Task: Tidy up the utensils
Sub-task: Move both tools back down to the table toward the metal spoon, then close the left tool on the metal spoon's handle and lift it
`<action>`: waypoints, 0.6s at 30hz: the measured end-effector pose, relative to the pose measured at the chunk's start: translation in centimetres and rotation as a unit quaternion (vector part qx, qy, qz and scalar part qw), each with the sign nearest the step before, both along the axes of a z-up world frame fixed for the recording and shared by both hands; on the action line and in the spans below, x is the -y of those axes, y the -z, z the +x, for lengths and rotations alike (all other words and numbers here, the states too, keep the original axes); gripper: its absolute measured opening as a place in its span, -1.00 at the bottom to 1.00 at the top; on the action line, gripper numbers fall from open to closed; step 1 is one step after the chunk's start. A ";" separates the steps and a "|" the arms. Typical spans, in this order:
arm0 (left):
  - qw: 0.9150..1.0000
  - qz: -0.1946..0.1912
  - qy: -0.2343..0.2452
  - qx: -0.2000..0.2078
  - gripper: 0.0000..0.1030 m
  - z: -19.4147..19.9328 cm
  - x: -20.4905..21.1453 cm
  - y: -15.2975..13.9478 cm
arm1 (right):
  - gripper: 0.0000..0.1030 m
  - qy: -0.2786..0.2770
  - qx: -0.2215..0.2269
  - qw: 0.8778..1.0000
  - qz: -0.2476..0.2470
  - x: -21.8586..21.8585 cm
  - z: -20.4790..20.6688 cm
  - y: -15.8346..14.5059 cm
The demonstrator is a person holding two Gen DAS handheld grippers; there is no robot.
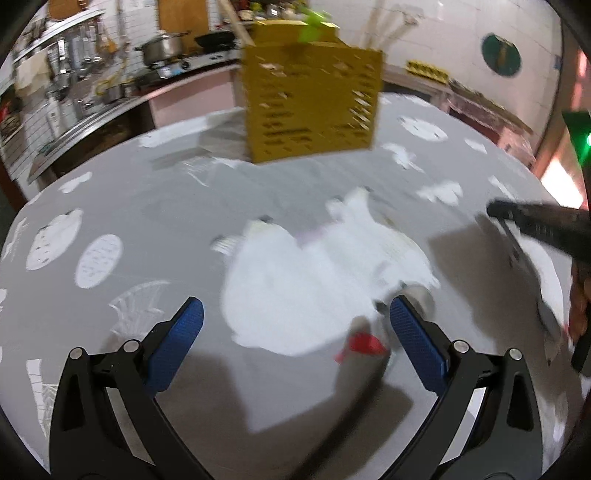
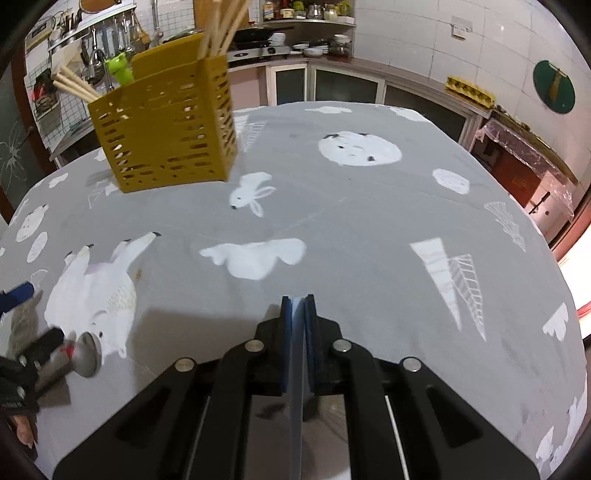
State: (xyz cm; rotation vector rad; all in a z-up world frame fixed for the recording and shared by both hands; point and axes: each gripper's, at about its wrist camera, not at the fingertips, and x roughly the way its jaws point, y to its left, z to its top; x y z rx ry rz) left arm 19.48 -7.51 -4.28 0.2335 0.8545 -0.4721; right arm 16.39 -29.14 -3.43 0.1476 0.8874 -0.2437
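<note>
Holder (image 2: 162, 125) lies ahead-left of right gripper (image 2: 297, 301) — pinching a thin flat utensil (image 2: 297, 406). Left gripper (image 1: 295, 317) gapes wide, empty.

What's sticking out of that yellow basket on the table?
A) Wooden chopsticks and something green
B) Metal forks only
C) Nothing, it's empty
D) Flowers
A. In the right wrist view, pale wooden chopsticks poke out of the top of the yellow basket, and a green frog-shaped piece shows behind its rim.
</note>
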 end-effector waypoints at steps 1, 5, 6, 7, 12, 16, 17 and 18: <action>1.000 0.003 0.009 -0.005 0.86 -0.3 0.3 0.2 | -0.85 0.000 0.002 1.000 0.002 0.2 -0.3 0.0; 0.999 0.004 0.039 -0.009 0.78 -1.6 1.5 0.4 | -0.85 -0.003 0.007 1.000 0.005 0.5 -0.8 -0.2; 0.999 0.007 0.046 -0.006 0.78 -1.9 1.8 0.3 | -0.85 -0.004 0.008 1.000 0.006 0.5 -0.8 -0.1; 0.999 0.009 0.054 -0.003 0.78 -2.2 2.3 0.3 | -0.85 -0.004 0.008 1.000 0.007 0.6 -0.8 -0.1; 0.997 0.029 0.073 -0.010 0.47 -2.4 4.1 0.9 | -0.85 -0.005 0.005 1.000 0.013 0.7 -0.8 0.3; 0.998 0.024 0.062 -0.021 0.24 -1.3 4.6 0.9 | -0.86 -0.007 0.005 1.000 0.014 0.6 -0.8 0.4; 0.998 0.023 0.056 -0.024 0.12 -0.9 4.6 0.8 | -0.86 -0.007 0.006 1.000 0.014 0.6 -0.8 0.4; 0.998 0.022 0.051 -0.026 0.05 -0.6 4.6 0.8 | -0.86 -0.007 0.006 1.000 0.014 0.6 -0.7 0.3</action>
